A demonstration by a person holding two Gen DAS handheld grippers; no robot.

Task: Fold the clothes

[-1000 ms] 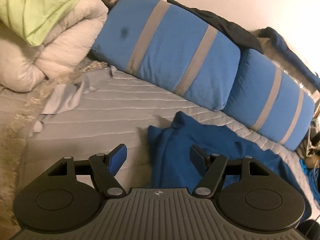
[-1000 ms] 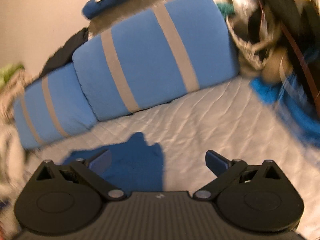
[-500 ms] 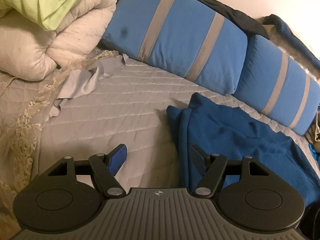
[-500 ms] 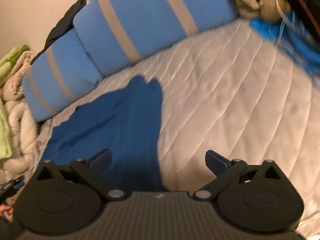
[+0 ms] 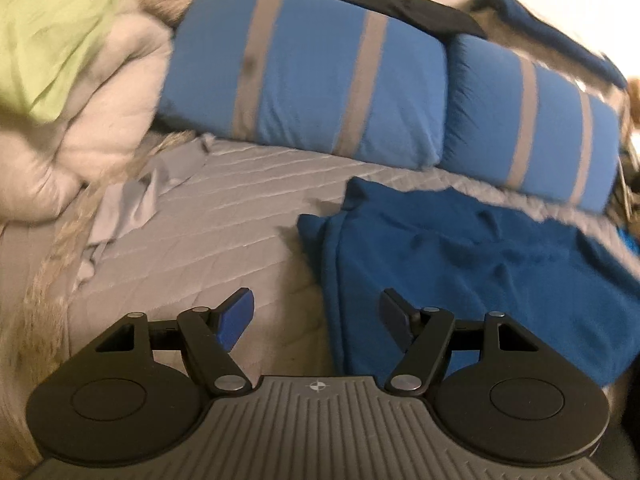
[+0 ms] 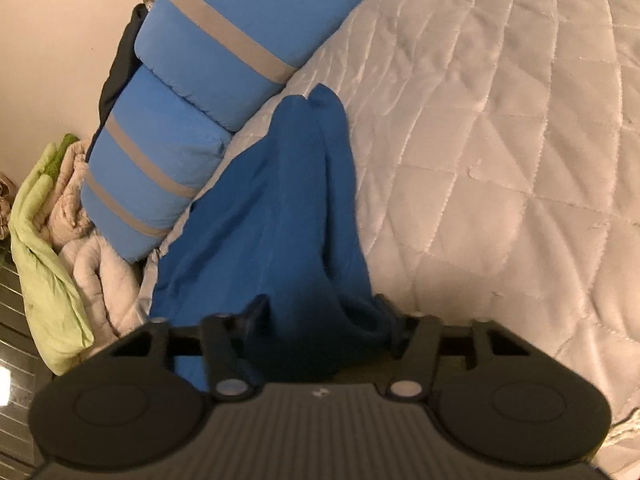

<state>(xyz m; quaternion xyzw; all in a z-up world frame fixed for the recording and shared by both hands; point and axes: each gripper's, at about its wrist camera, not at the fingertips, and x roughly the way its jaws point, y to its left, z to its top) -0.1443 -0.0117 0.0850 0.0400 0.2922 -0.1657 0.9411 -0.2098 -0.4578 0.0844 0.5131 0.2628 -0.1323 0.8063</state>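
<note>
A dark blue garment (image 5: 460, 264) lies crumpled on the quilted grey bed cover (image 5: 224, 236). My left gripper (image 5: 316, 312) is open and empty, just above the cover at the garment's left edge; its right finger (image 5: 394, 314) overlaps the cloth. In the right wrist view the same garment (image 6: 280, 208) stretches from the pillows down into my right gripper (image 6: 320, 320). A fold of the cloth bulges between the two fingers and covers the fingertips. The jaws stand wide, and a grip on the cloth does not show.
Two light blue pillows with grey stripes (image 5: 320, 76) (image 5: 532, 116) lie along the wall, a black garment (image 5: 384, 4) on top. A cream duvet (image 5: 80, 128) and green cloth (image 5: 48, 36) pile at the left. A grey rag (image 5: 136, 200) lies near the duvet.
My right gripper has dropped down onto the blue garment, whose fold now fills the space between its fingers. My left gripper has shifted slightly; the garment sits nearer its right finger.
</note>
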